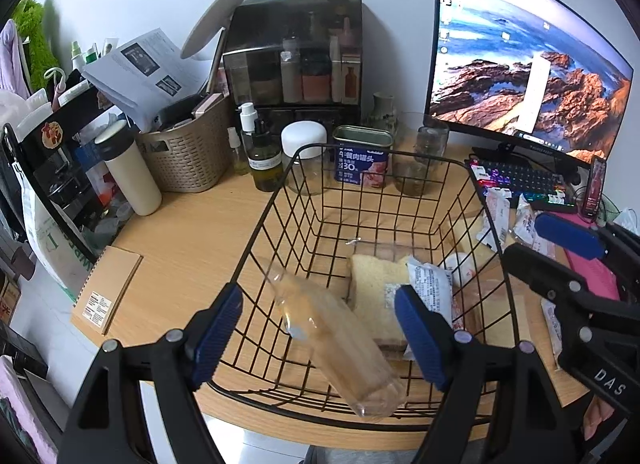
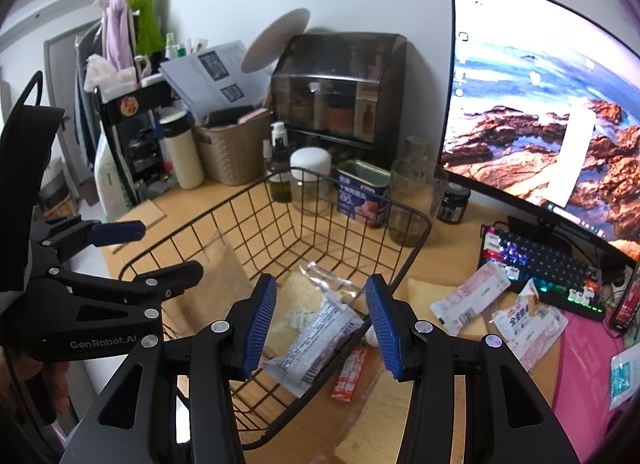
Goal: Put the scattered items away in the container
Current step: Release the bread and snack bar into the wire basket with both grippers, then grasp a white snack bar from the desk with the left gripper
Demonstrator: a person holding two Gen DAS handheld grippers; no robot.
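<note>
Black wire-grid basket point(image 1: 304, 167) stands on the light wooden desk point(image 1: 188, 236), rectangular, open-topped, rim of thicker rod; the desk surface shows through its mesh.

Inside the basket: one pale slice of bread in clear wrap point(image 1: 374, 296) lying flat on the floor; one white printed snack packet point(image 2: 316, 340), crinkled, propped against the bread and the right wall; one clear, tan-tinted soft plastic package point(image 1: 332, 340), elongated, blurred, tilted across the near left part of the basket.

Left gripper point(image 1: 320, 338), blue ribbed pads on black fingers, hovers over the near rim; jaws spread wide; the clear package lies between the pads without either pad pressing it; whether it touches the basket floor cannot be told.

Right gripper point(image 2: 322, 326) sits over the basket's near right corner; jaws apart, nothing pinched; the white packet shows between and below the pads.

Still outside, right of the basket on the desk: one red-and-white small stick packet point(image 2: 349, 376) just beside the wire wall; one long pink-white wrapped bar point(image 2: 468, 298); one white pouch with blue and orange print point(image 2: 524, 320) at the edge of the pink mat point(image 2: 588, 368); at least two further bread slices point(image 2: 420, 290), partly hidden.

Counted in basket: three items; outside: three packets plus bread.
</note>
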